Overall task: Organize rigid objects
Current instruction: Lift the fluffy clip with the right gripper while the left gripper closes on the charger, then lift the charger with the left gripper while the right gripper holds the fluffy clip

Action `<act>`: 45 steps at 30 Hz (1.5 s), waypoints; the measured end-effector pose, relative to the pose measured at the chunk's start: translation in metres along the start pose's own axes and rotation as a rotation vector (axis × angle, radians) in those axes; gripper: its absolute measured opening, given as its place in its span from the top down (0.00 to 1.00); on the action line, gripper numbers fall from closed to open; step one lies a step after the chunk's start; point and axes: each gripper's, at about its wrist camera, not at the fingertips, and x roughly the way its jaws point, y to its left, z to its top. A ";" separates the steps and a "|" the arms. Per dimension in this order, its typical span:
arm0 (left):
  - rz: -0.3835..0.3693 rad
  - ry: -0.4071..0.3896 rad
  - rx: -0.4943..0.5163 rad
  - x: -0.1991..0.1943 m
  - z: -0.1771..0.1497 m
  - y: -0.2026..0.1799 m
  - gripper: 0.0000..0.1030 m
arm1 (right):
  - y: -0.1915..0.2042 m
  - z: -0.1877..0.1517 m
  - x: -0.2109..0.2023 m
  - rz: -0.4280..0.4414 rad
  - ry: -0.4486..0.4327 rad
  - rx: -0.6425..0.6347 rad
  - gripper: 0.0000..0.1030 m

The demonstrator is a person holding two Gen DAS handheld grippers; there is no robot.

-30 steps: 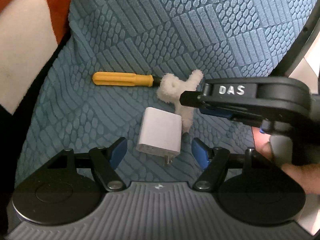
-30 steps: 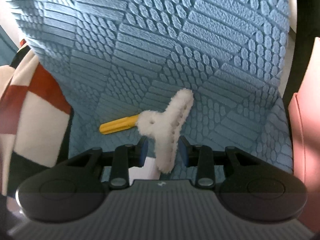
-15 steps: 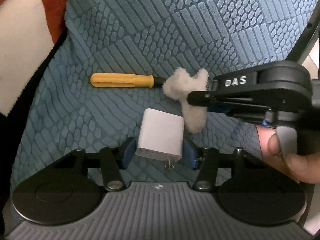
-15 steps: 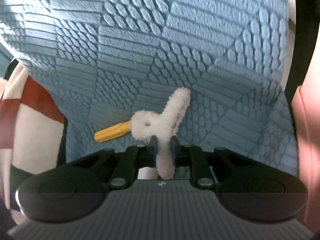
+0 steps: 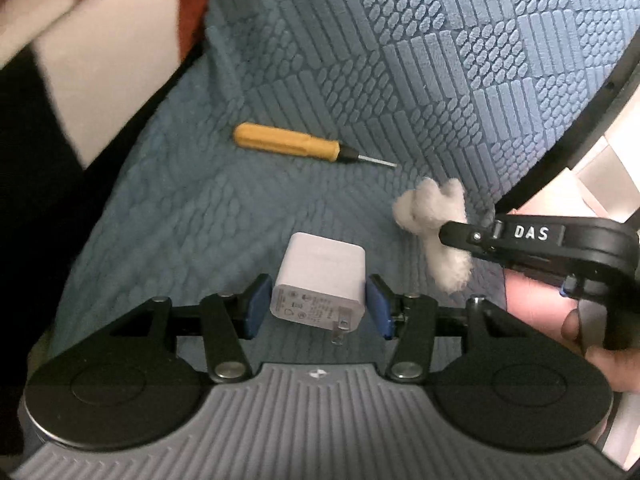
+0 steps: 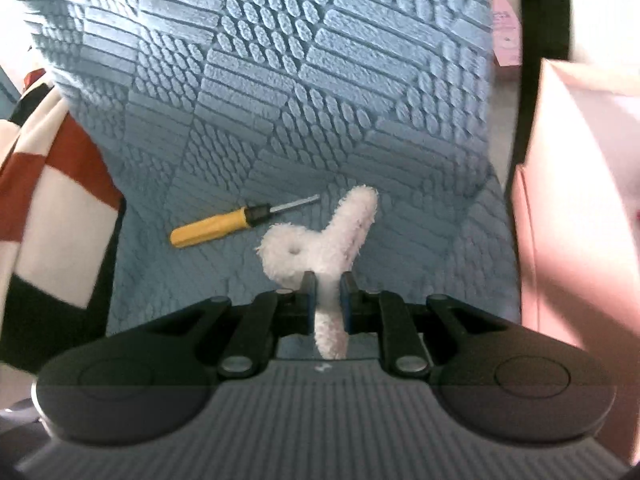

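While the left claw (image 5: 318, 306) clamps the charger (image 5: 320, 282), the right claw (image 6: 327, 306) pinches the fuzzy clip (image 6: 320, 246).

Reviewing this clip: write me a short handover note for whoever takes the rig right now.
Left gripper: shut on the white charger, blue pads pressed on both its sides, plug prongs facing the camera.
Right gripper: shut on the fluffy white clip, gripped on one leg.
Screwdriver: lying loose on the blue textured cover, untouched.
Done: both grasps are secured.
Left: carry charger and clip to wherever they belong (no destination is in view), then collect the screwdriver.
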 end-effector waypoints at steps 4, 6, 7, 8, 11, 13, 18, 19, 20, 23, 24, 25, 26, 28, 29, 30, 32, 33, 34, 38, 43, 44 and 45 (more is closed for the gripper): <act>0.001 0.017 0.016 -0.016 -0.014 0.003 0.44 | 0.003 -0.018 -0.019 -0.008 -0.001 -0.003 0.85; 0.009 0.023 0.030 -0.023 -0.021 0.004 0.44 | 0.006 -0.028 -0.026 -0.005 -0.003 -0.008 0.85; 0.012 0.022 0.037 -0.026 -0.023 0.004 0.44 | 0.010 -0.033 -0.027 -0.007 -0.002 -0.017 0.85; 0.015 0.021 0.041 -0.029 -0.026 0.005 0.44 | 0.014 -0.039 -0.028 -0.015 -0.001 -0.031 0.85; 0.010 0.027 0.027 -0.040 -0.036 0.010 0.44 | 0.023 -0.055 -0.041 -0.032 0.002 -0.070 0.85; 0.001 0.034 0.018 -0.047 -0.043 0.012 0.44 | 0.025 -0.067 -0.051 -0.036 -0.002 -0.089 0.85; 0.008 0.071 0.026 -0.060 -0.063 0.014 0.44 | 0.028 -0.095 -0.074 -0.038 0.002 -0.119 0.85; 0.006 0.078 0.025 -0.062 -0.068 0.015 0.44 | 0.029 -0.101 -0.080 -0.041 0.004 -0.127 0.85; 0.003 0.085 0.022 -0.063 -0.071 0.016 0.44 | 0.030 -0.106 -0.084 -0.045 0.007 -0.136 0.85; -0.001 0.098 0.007 -0.066 -0.079 0.018 0.44 | 0.034 -0.125 -0.093 -0.073 0.012 -0.171 0.85; -0.001 0.101 -0.003 -0.067 -0.080 0.019 0.44 | 0.034 -0.131 -0.097 -0.081 0.008 -0.180 0.85; -0.001 0.106 -0.009 -0.066 -0.080 0.019 0.44 | 0.034 -0.136 -0.101 -0.084 0.003 -0.180 0.85; -0.004 0.115 -0.011 -0.065 -0.080 0.018 0.44 | 0.035 -0.140 -0.105 -0.085 -0.005 -0.177 0.85; -0.009 0.119 -0.033 -0.063 -0.079 0.018 0.44 | 0.035 -0.147 -0.109 -0.078 -0.002 -0.167 0.85; -0.012 0.116 -0.042 -0.063 -0.078 0.019 0.44 | 0.035 -0.149 -0.108 -0.083 0.005 -0.171 0.85; -0.012 0.113 -0.042 -0.063 -0.078 0.018 0.44 | 0.035 -0.151 -0.106 -0.086 0.011 -0.179 0.85; -0.010 0.110 -0.036 -0.063 -0.076 0.018 0.44 | 0.035 -0.152 -0.103 -0.078 0.031 -0.177 0.84; -0.011 0.111 -0.040 -0.063 -0.076 0.019 0.44 | 0.034 -0.152 -0.102 -0.074 0.033 -0.163 0.83; -0.012 0.113 -0.048 -0.063 -0.076 0.020 0.43 | 0.034 -0.151 -0.102 -0.075 0.029 -0.160 0.83; -0.021 0.116 -0.084 -0.061 -0.074 0.027 0.43 | 0.034 -0.151 -0.100 -0.070 0.028 -0.149 0.75; -0.043 0.120 -0.096 -0.059 -0.072 0.028 0.43 | 0.032 -0.147 -0.093 -0.056 0.026 -0.130 0.53; -0.045 0.119 -0.089 -0.059 -0.072 0.027 0.42 | 0.032 -0.147 -0.092 -0.062 0.020 -0.132 0.49; -0.044 0.117 -0.082 -0.059 -0.072 0.026 0.40 | 0.033 -0.146 -0.090 -0.064 0.016 -0.134 0.43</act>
